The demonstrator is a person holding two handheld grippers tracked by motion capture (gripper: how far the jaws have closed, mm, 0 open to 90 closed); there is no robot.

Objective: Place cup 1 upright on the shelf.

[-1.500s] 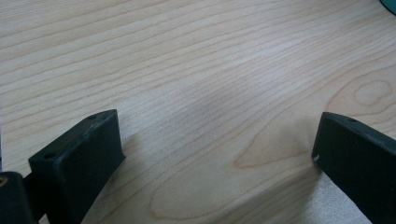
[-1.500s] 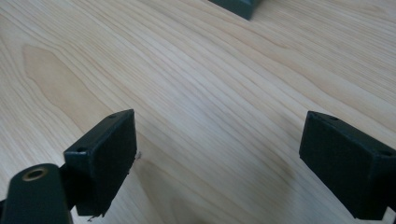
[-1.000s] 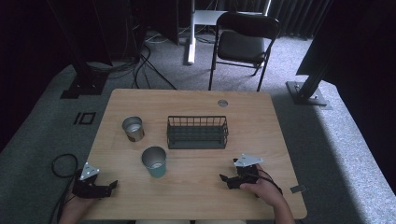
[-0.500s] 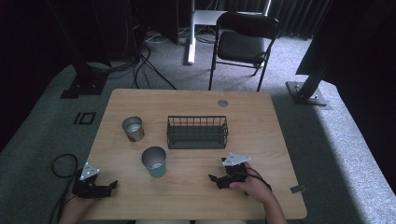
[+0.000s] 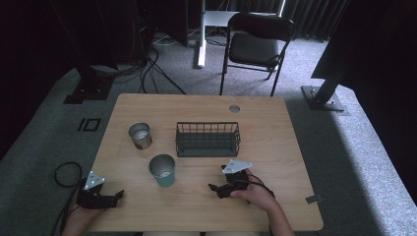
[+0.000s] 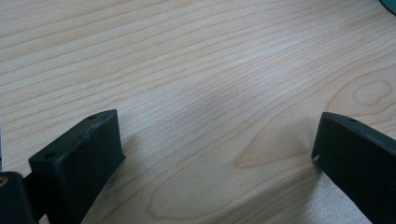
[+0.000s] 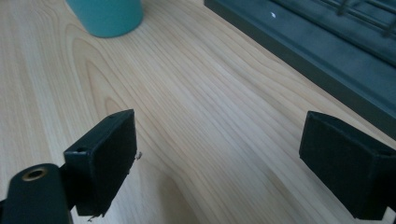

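Observation:
My left gripper [image 5: 117,195] rests at the table's front left corner, held by a hand, with its jaws pointing right. In the left gripper view it [image 6: 215,140] is open wide over bare wood. My right gripper [image 5: 213,188] lies at the front middle of the table, jaws pointing left toward the teal cup [image 5: 163,170]. In the right gripper view it [image 7: 217,144] stands open with nothing between its fingers. The teal cup [image 7: 105,16] is ahead to the left there, and the dark wire basket [image 7: 327,37] is ahead to the right.
A metal cup [image 5: 140,135] stands behind and left of the teal one. The wire basket [image 5: 208,139] sits mid-table. A round grommet [image 5: 234,108] is near the wooden table's [image 5: 275,147] far edge. A black chair [image 5: 255,46] stands beyond it.
My right gripper has slid left along the front of the table, closer to the teal cup. The left gripper has stayed where it was.

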